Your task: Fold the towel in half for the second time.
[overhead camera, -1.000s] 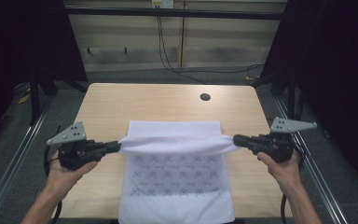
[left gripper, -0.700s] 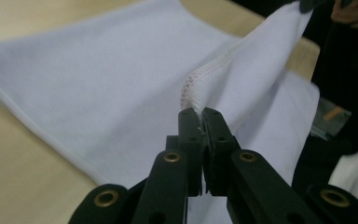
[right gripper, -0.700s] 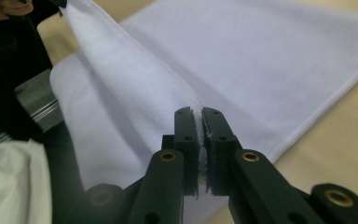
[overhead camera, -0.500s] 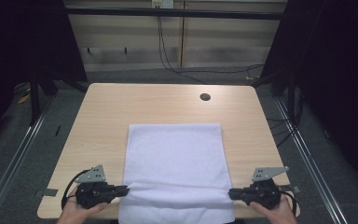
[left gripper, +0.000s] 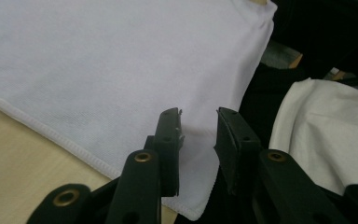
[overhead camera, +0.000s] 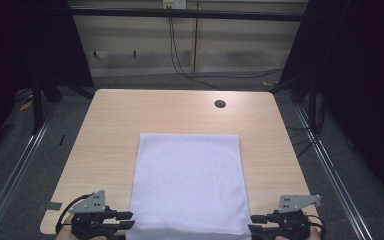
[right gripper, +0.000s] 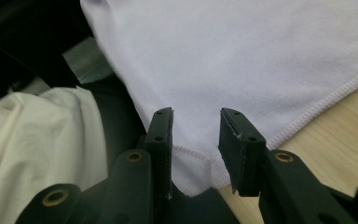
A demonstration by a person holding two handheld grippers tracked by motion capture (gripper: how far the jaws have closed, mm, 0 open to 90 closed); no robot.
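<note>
White cloth [overhead camera: 187, 185] flat on tabletop [overhead camera: 110, 125]; left hand-held gripper [left gripper: 198, 133] and right hand-held gripper [right gripper: 196, 135] narrowly parted, straddling its near corners.

Far half of table [overhead camera: 180, 112]: bare wood, open to pass.
Side strips: bare wood left and right of the cloth [overhead camera: 187, 182].
Hole [overhead camera: 220, 104]: far right, well apart from the cloth.
Near edge: cloth overhangs, both grippers just beside its corners.
</note>
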